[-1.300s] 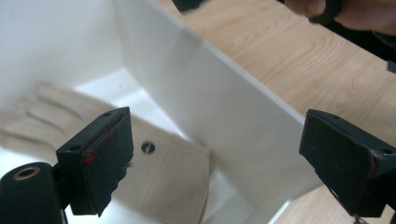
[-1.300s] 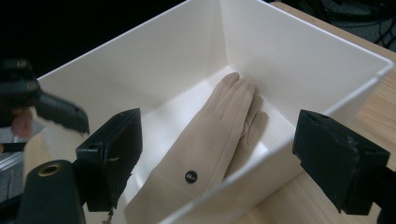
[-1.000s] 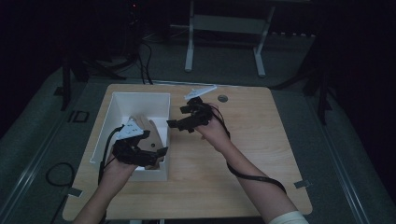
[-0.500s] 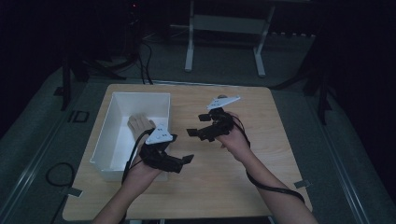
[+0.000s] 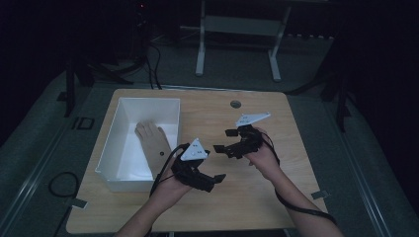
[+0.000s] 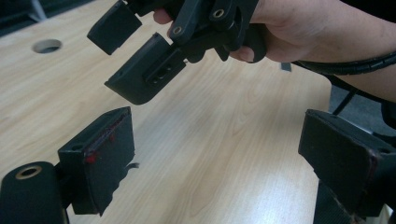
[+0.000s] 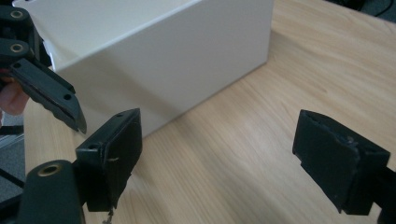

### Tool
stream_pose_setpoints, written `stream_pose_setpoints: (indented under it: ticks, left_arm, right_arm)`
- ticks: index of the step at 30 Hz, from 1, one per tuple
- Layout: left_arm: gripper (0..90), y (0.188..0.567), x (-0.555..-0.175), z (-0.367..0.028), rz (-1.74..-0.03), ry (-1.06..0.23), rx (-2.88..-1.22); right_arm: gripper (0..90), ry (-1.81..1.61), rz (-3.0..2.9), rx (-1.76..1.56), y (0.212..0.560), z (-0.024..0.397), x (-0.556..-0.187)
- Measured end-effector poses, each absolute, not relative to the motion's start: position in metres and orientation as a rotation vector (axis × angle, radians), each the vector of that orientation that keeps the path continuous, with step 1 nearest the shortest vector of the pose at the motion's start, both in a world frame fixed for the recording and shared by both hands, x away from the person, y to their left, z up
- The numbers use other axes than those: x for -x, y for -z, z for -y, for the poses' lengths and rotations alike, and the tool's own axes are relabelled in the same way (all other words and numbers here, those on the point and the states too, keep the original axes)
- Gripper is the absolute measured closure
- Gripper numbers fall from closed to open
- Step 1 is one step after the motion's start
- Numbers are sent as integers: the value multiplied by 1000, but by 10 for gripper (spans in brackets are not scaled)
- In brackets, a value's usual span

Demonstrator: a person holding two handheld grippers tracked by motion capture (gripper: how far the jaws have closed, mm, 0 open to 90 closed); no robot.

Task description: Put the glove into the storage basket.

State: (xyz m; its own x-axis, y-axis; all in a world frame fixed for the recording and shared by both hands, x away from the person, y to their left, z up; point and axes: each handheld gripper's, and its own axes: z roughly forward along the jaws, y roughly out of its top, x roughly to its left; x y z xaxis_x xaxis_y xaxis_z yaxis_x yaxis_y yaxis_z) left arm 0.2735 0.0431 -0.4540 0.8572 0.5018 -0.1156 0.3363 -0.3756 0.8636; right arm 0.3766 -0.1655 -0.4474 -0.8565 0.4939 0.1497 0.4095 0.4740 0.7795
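white bins (image 5: pixel 121 163): one
hand-shaped objects in bin (image 5: pixel 154 141): one
wooden tables (image 5: pixel 291 148): one
grippers: two, left gripper (image 5: pixel 211 180), right gripper (image 5: pixel 225 141)

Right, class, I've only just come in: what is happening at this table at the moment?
A person holds a claw in each hand over a wooden table. The left claw and the right claw are both open and grip nothing, hovering above bare wood beside a white bin. A tan, hand-shaped object lies inside the bin, untouched by either claw.
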Motion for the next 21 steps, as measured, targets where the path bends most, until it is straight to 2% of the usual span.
stream_pose_setpoints:
  ticks: [21]
  left_arm:
    - [119, 513, -280, -3, -535, -97, -2056]
  right_arm:
    - [147, -1223, -2591, -878, 504, 217, -359]
